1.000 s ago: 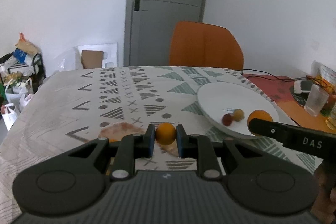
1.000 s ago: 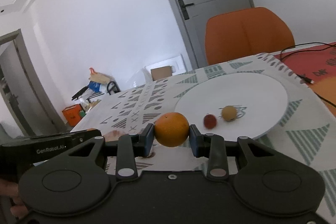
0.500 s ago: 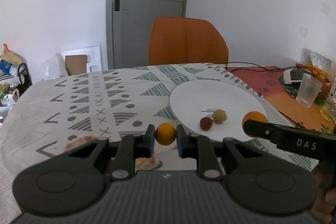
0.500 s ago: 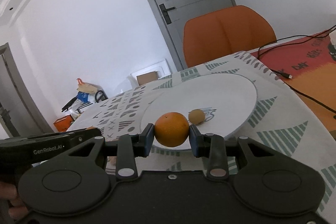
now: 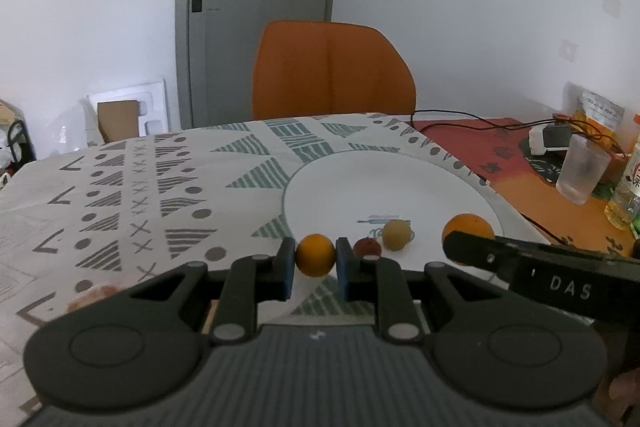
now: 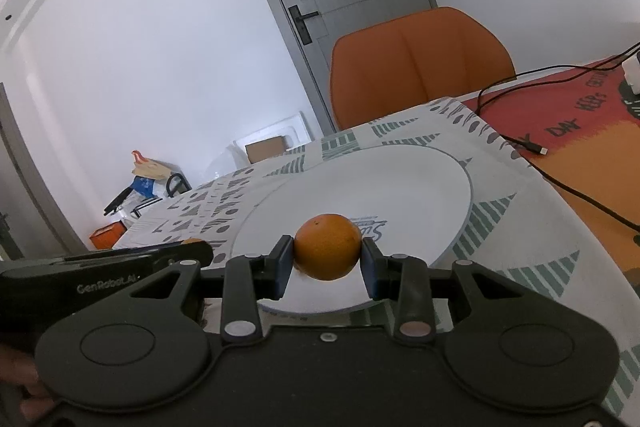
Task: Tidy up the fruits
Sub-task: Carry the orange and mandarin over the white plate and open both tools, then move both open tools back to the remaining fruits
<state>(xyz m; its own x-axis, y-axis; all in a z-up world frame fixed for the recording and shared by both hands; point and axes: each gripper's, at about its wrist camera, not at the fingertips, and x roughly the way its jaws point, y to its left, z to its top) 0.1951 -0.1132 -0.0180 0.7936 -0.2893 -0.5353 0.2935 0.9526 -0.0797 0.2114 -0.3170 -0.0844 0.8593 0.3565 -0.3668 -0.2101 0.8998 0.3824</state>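
My left gripper (image 5: 315, 261) is shut on a small orange fruit (image 5: 315, 254), held at the near left rim of the white plate (image 5: 392, 183). On the plate lie a dark red fruit (image 5: 367, 247) and a tan round fruit (image 5: 396, 235). My right gripper (image 6: 327, 261) is shut on a larger orange (image 6: 327, 246) and holds it above the near part of the white plate (image 6: 400, 187). In the left wrist view the right gripper (image 5: 468, 245) comes in from the right with its orange (image 5: 468, 225) over the plate.
The patterned tablecloth (image 5: 160, 195) covers the table. A pale peach-coloured object (image 5: 94, 297) lies near the left. An orange chair (image 5: 332, 67) stands behind. A ribbed glass (image 5: 582, 171), a bottle (image 5: 628, 195) and cables (image 5: 480, 117) sit at the right on a red-orange mat.
Both grippers have moved toward the plate with their fruits. The right gripper's orange is now over the plate's near part; the left gripper has swung right to the plate's rim.
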